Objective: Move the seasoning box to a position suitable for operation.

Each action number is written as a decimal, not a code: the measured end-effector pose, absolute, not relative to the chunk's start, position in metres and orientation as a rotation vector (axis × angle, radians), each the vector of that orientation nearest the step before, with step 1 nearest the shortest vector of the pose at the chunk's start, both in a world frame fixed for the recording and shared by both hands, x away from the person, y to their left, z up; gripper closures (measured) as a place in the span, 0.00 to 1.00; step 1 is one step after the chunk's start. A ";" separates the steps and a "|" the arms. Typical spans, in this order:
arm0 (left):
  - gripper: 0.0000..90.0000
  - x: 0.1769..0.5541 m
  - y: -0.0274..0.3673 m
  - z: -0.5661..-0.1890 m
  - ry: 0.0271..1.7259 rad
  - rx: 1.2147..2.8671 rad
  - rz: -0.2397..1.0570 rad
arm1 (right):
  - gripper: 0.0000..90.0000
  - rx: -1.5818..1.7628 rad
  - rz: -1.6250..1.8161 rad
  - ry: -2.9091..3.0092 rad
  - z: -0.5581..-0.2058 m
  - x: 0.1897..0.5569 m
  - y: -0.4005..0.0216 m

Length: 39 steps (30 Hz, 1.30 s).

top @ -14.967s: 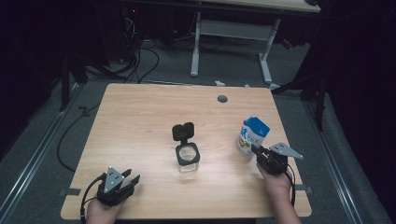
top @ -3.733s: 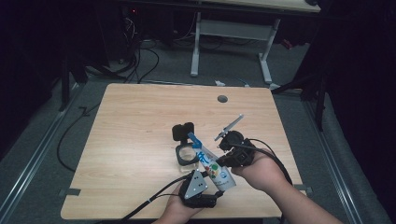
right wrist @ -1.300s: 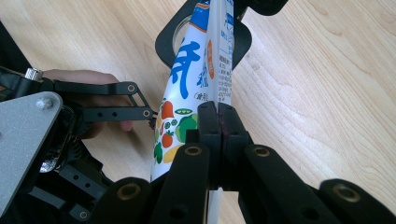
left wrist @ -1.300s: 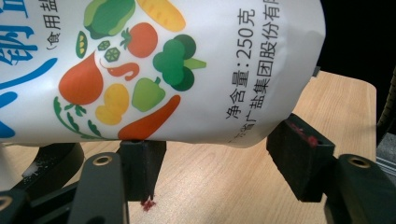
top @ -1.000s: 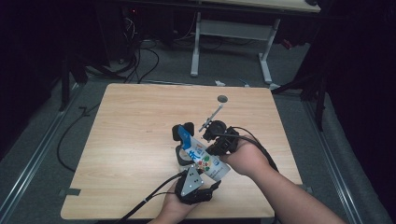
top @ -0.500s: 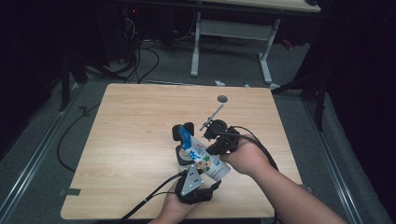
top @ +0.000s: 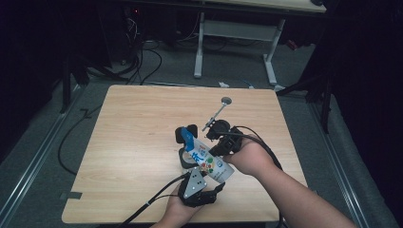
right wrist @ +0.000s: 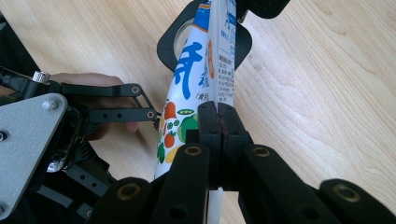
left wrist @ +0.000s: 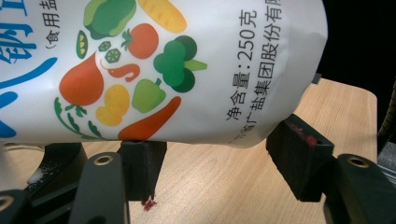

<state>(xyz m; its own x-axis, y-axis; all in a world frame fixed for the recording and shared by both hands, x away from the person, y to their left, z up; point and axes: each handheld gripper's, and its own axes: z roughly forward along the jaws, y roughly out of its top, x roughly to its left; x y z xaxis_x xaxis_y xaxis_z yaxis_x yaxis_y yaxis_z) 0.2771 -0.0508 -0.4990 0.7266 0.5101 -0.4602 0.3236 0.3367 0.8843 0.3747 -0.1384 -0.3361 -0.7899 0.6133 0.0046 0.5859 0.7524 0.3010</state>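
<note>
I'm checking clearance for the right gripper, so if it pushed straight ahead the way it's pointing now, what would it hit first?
Probably the open black-lidded jar. The right gripper, pinching the salt bag, points along the bag toward it. Depth is hard to judge.

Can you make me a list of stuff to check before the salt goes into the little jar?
1. Right gripper pinched shut on the salt bag seam: ok.
2. Left gripper jaws around the bag's lower end: ok; how firmly it presses, cannot tell.
3. Bag's top tilted toward the jar: ok.
4. Jar lid flipped open: ok.
5. Bag's top cut open: cannot tell.
6. Spout right above the jar mouth: cannot tell.
</note>
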 end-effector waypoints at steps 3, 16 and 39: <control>0.43 0.277 -0.051 -0.498 0.803 1.255 0.138 | 1.00 0.981 0.442 2.861 -0.335 0.376 -0.137; 0.44 0.278 -0.051 -0.498 0.806 1.253 0.147 | 1.00 0.987 0.428 2.883 -0.334 0.379 -0.135; 0.44 0.279 -0.051 -0.498 0.812 1.243 0.148 | 1.00 0.991 0.431 2.884 -0.334 0.382 -0.134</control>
